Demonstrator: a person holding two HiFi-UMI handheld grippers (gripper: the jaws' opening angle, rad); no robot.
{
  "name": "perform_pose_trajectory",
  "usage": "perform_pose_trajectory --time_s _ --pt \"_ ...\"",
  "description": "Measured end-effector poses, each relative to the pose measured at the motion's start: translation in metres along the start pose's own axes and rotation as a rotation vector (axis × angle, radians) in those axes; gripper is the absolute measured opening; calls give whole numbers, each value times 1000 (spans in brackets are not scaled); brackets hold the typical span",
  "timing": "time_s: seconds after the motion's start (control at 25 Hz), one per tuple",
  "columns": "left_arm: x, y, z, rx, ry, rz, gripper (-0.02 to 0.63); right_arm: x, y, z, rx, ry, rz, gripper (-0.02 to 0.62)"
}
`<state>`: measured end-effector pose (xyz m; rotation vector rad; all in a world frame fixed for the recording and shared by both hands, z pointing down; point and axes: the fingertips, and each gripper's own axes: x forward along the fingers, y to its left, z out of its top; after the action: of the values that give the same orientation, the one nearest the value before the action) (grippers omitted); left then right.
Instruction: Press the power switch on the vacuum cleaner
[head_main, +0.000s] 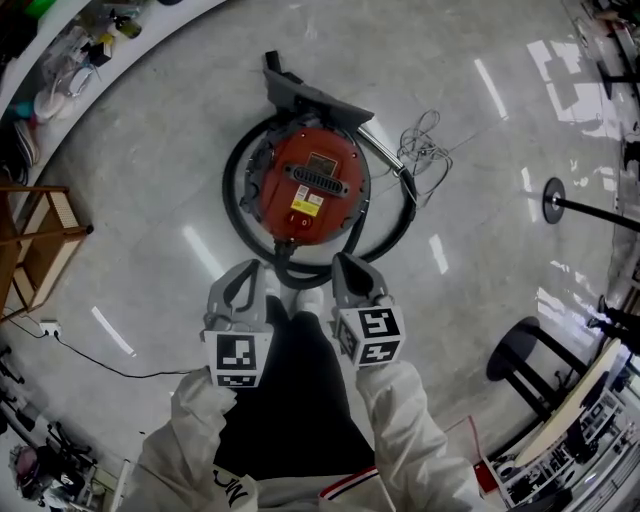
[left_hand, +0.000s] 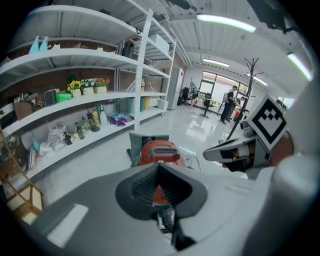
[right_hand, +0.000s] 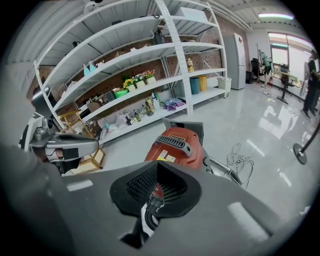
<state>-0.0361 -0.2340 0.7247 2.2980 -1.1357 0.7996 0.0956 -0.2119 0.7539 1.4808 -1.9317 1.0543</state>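
Note:
The red round vacuum cleaner (head_main: 310, 185) stands on the floor in front of me, with a black handle (head_main: 315, 180) across its top. Its black hose (head_main: 238, 205) loops around it, and the grey floor nozzle (head_main: 305, 92) lies at its far side. Both grippers hang above the floor just short of the vacuum, apart from it. My left gripper (head_main: 243, 272) is shut on nothing, and my right gripper (head_main: 350, 266) is likewise shut and empty. Past the shut tips of each, the vacuum (left_hand: 159, 149) (right_hand: 177, 145) shows ahead. I cannot make out the power switch.
The loose power cord (head_main: 425, 150) lies to the right of the vacuum. A wooden stool (head_main: 35, 245) and shelving (head_main: 60, 60) stand at the left. A round stand base (head_main: 553, 200) and a black stool (head_main: 520, 360) are at the right. A thin cable (head_main: 100, 360) runs across the floor.

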Motion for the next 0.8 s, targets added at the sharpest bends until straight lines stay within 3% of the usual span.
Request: perform_pose_trajectory --time_s 0.8 --pt "33 20 -7 -45 14 -4 0 65 2 -22 -37 112 26 0"
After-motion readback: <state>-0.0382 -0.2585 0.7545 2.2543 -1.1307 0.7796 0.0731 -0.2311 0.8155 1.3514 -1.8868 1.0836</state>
